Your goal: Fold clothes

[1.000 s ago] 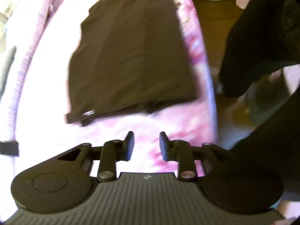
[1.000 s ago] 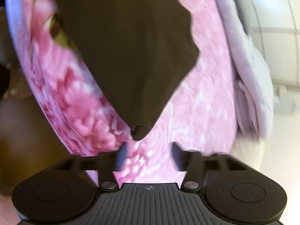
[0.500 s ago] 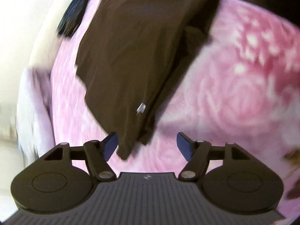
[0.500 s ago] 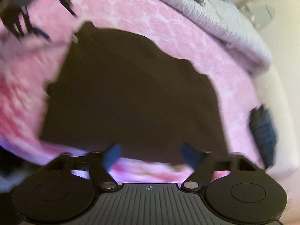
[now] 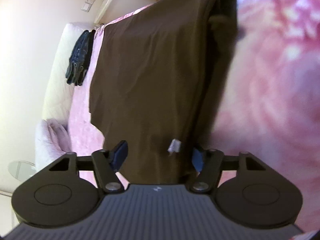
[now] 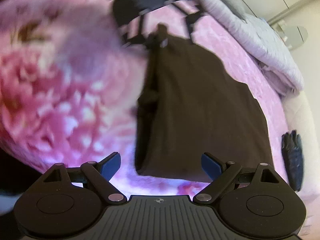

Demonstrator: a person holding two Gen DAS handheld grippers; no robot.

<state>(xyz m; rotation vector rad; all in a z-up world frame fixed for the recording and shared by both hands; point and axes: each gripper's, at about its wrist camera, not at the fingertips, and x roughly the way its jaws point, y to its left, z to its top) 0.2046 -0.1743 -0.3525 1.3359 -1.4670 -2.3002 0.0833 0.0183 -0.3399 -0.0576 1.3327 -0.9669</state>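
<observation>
A dark brown garment (image 5: 152,76) lies folded into a long strip on a pink flowered bedspread (image 5: 280,80). Its top layer is smooth with faint creases; one long edge is a thick fold with more layers showing beneath, the other long edge is ragged and stepped. A small white tag (image 5: 174,145) sits at the narrow end nearest the left gripper (image 5: 159,157).

That end of the garment runs between the left gripper's blue pads (image 5: 120,156); the jaws are closing, yet a gap shows on each side and the pads do not press the cloth. The right gripper (image 6: 160,165) hangs over the opposite narrow end with its jaws spread wide; the hem lies beyond its pads (image 6: 111,163), with one corner between them and nothing gripped. In the right wrist view the left gripper appears blurred at the far end of the strip.

A dark blue cloth (image 5: 80,58) lies by the bed's cream edge (image 5: 58,76), apart from the garment. A pale lilac quilt (image 6: 266,46) is bunched along one side of the bed. A round glass table (image 5: 19,169) stands off the bed near the quilt
</observation>
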